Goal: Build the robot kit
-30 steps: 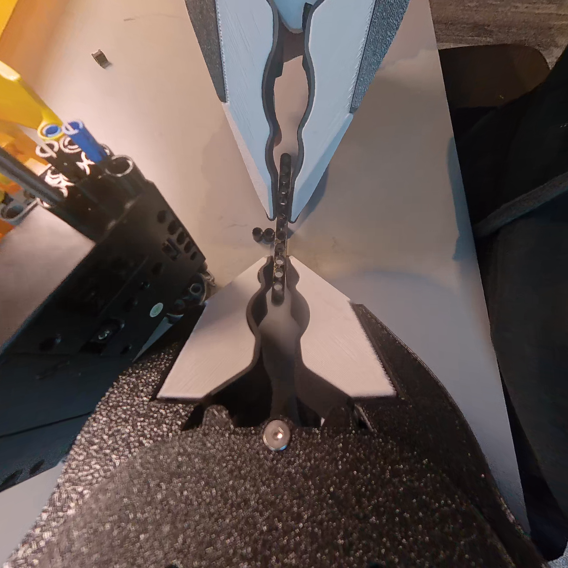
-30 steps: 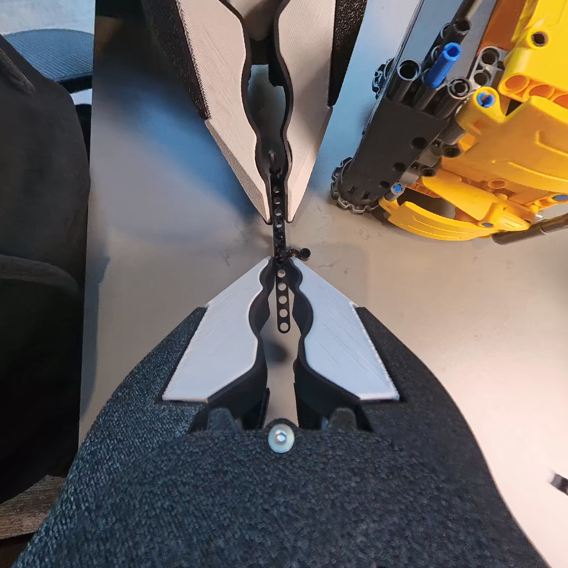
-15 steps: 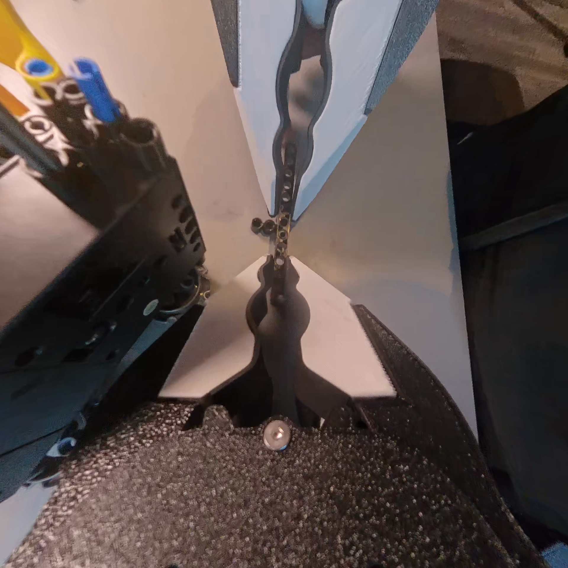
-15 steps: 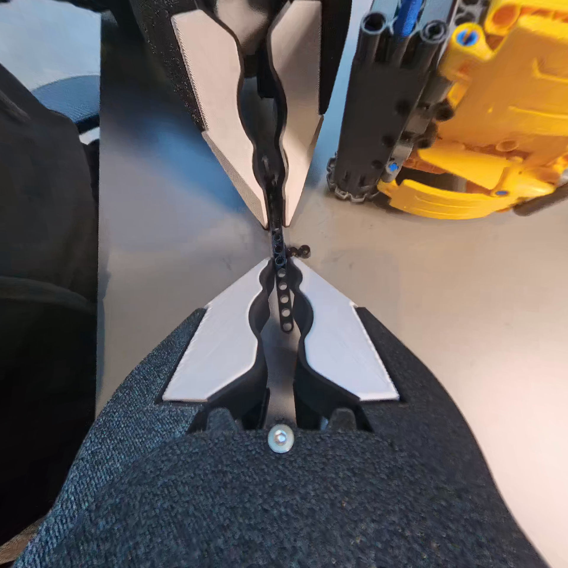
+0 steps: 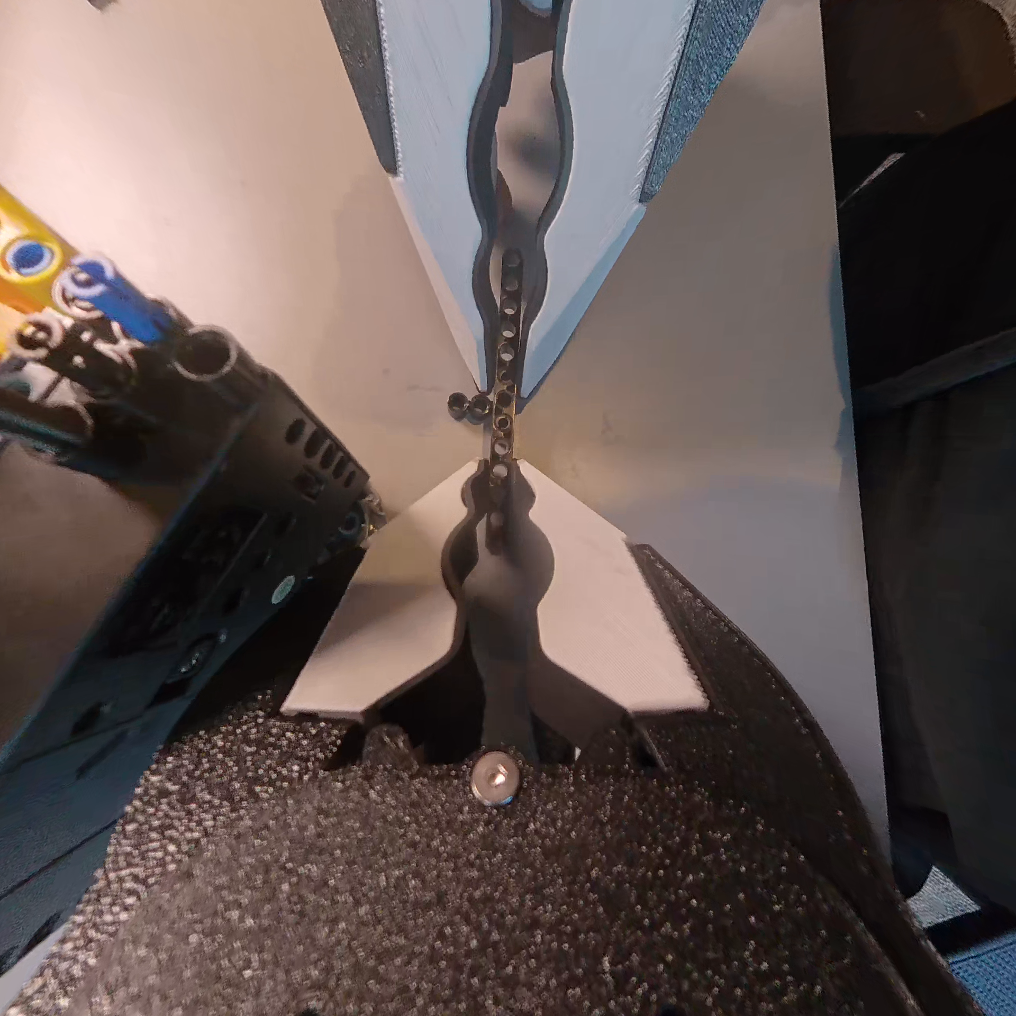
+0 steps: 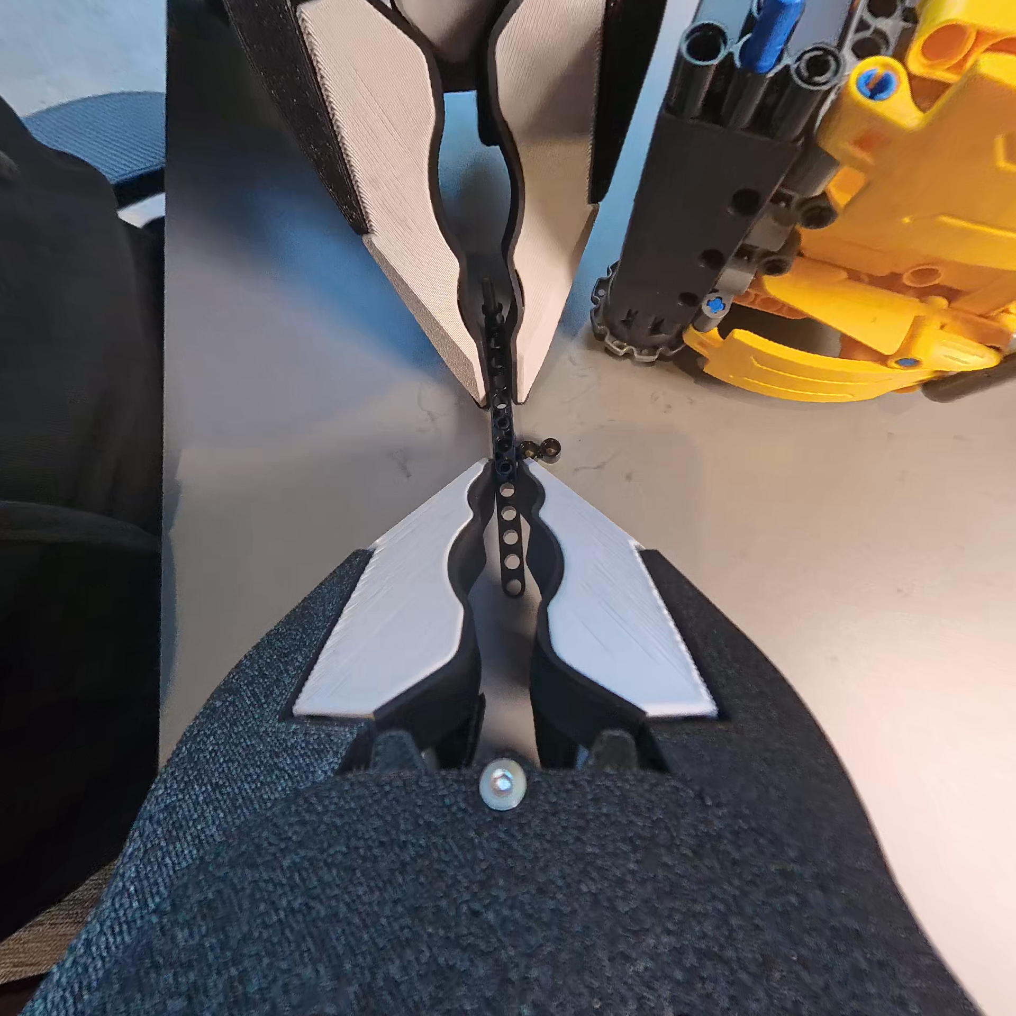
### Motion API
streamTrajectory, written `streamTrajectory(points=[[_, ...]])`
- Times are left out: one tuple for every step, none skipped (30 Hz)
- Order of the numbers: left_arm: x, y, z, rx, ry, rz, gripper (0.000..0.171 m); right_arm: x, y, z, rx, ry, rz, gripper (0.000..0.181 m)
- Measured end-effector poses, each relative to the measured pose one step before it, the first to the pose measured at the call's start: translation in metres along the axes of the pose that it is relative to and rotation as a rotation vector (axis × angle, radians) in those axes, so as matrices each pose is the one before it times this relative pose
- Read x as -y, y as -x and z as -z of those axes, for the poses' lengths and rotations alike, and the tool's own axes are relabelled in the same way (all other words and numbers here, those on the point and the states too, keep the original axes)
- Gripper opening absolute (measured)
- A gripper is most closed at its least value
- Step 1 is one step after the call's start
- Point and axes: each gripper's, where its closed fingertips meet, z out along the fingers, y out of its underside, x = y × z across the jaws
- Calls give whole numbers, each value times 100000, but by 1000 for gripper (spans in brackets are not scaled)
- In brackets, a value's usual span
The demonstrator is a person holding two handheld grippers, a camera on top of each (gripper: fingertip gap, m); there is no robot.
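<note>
A thin black beam with a row of holes (image 5: 503,434) is held edge-up between both grippers, just above the grey table (image 5: 687,385). My left gripper (image 5: 497,467) is shut on its near end. The right gripper (image 5: 503,393) faces it tip to tip and is shut on the far end. A short black pin piece (image 5: 467,406) sticks out sideways from the beam's middle. In the right wrist view my right gripper (image 6: 506,466) grips the beam (image 6: 504,434) opposite the left gripper (image 6: 499,402); the pin piece (image 6: 541,448) points right.
A black and yellow building-brick model (image 6: 824,220) with blue pins stands on the table (image 6: 714,550) close beside the grippers; it fills the left of the left wrist view (image 5: 220,495). Dark cloth (image 6: 71,385) and a chair seat (image 6: 104,126) lie beyond the table edge. The grippers are tip to tip, or close to it.
Both grippers stay shut on the beam. The pair has swung a little beside the model, which shifted in both views. The beam's place between the tips is the same.
</note>
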Motion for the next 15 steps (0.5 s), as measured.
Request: streamTrajectory(points=[[-5,17,23,-123,648,-1107,5,5,-33,-11,-534,187,257,7],[-25,-7,21,-307,991,-277,5,-8,-103,-20,-1194,385,1010,8],[-15,-11,17,-349,987,-60,5,9,-29,-20,-1061,414,1717,8],[8,-37,-21,-205,742,-82,5,-47,-33,-3,-1023,681,1753,8],[-37,-37,-50,-39,738,156,4,-279,-132,19,-1614,2342,2084,12],[-86,-22,-55,150,820,81,4,-364,-81,74,-1600,2690,3343,19],[-32,-51,-18,-28,327,-108,5,59,-105,201,-1751,111,2344,20],[-30,-60,11,-223,240,20,5,333,-43,282,-914,-1270,448,20],[-41,-31,7,-148,263,-30,5,382,22,267,19,-1357,-357,19],[-11,-8,5,-148,111,-58,5,277,-117,223,-794,-749,116,18],[18,11,-9,-61,-61,-40,4,2,0,87,-133,970,918,17],[49,7,-29,-76,-155,-41,4,-250,126,-67,544,2569,1372,16],[47,9,-36,-64,-260,-77,4,-251,19,-155,-429,2204,1692,12],[45,4,-11,-16,-278,-101,5,-126,133,-185,385,1180,1087,9],[22,-2,15,-30,-203,-25,4,-40,150,-146,877,520,262,8]])
